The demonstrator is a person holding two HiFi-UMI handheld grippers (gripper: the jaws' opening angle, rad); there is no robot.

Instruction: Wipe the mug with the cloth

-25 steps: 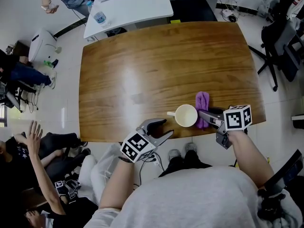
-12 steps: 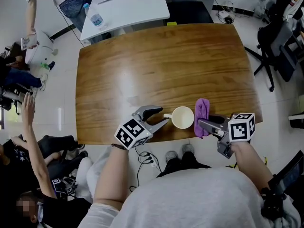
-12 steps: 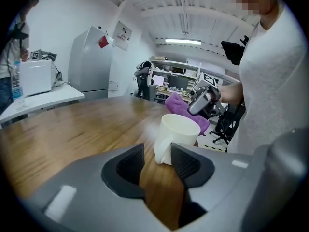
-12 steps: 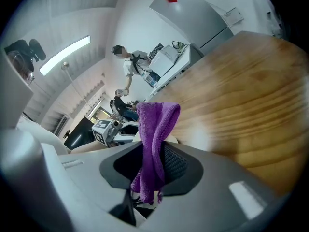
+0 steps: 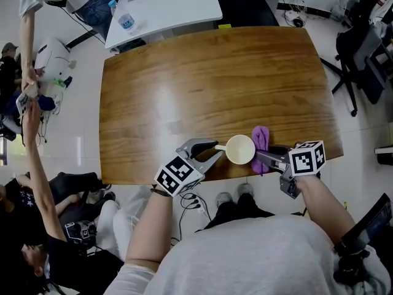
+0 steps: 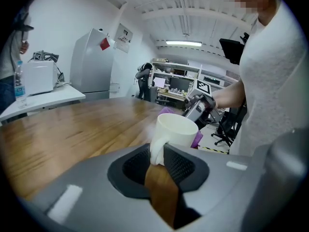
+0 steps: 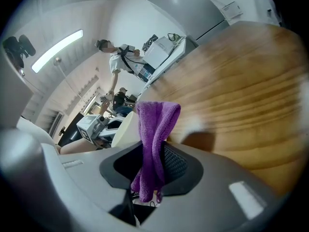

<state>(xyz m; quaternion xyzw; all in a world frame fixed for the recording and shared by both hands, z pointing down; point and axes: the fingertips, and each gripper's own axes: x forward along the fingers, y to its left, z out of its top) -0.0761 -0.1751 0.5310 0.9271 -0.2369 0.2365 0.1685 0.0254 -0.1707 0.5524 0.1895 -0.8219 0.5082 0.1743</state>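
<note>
Mug (image 7: 124, 129) mostly hidden behind cloth (image 7: 154, 124) (one side shows).

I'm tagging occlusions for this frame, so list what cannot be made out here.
Stains inside the mug: head view, too small to tell.
Whether the cloth touches the mug: right gripper view, the cloth covers the mug's wall behind it; head view, too small.
Print on the bottle: head view, too small.
The mug's far side: left gripper view, hidden by its own near wall.
</note>
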